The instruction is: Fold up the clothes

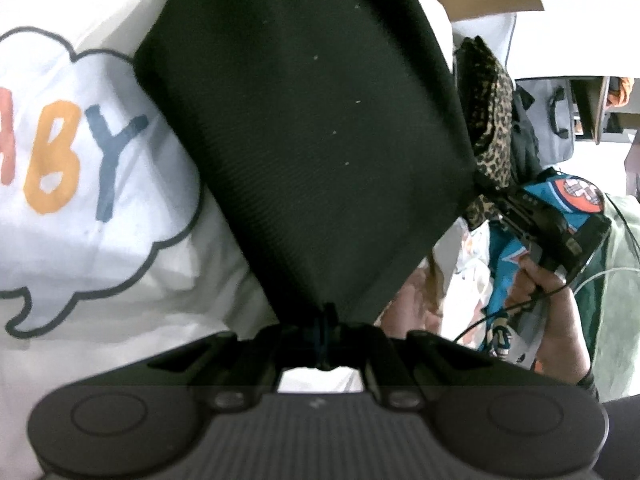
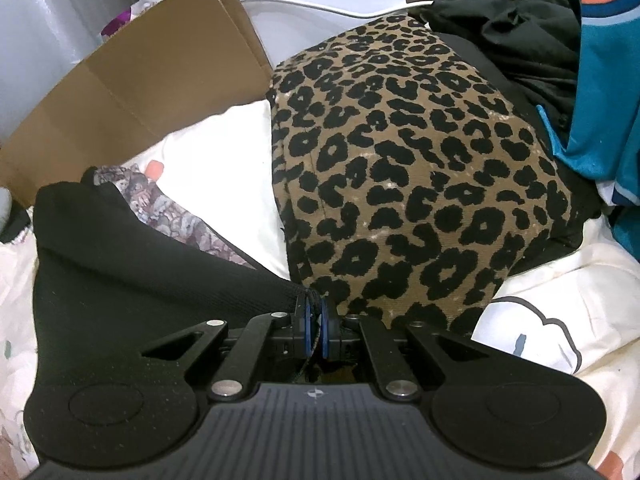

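In the left wrist view the left gripper (image 1: 326,320) sits at the bottom centre with its jaws pinched together on a corner of a black ribbed garment (image 1: 304,120). The cloth spreads from that corner up through the middle of the frame to the top edge. Behind it, filling the left side, lies a white fabric (image 1: 120,240) printed with a cloud outline and coloured letters. At the right edge a hand (image 1: 540,292) holds the other gripper's body, with a teal printed garment (image 1: 508,248) behind it and a strip of leopard-print cloth (image 1: 492,120) above.

In the right wrist view the right gripper (image 2: 315,330) is at the bottom centre, its blue-edged pads (image 2: 306,328) closed on an edge of the same black garment (image 2: 132,264), which runs off to the lower left. Just above the gripper, a folded leopard-print piece (image 2: 400,168) fills the centre and lies on the white fabric (image 2: 560,300). A cardboard sheet (image 2: 140,88) stands at the upper left, and crumpled black clothing (image 2: 512,36) lies at the upper right beside the teal garment (image 2: 600,80).
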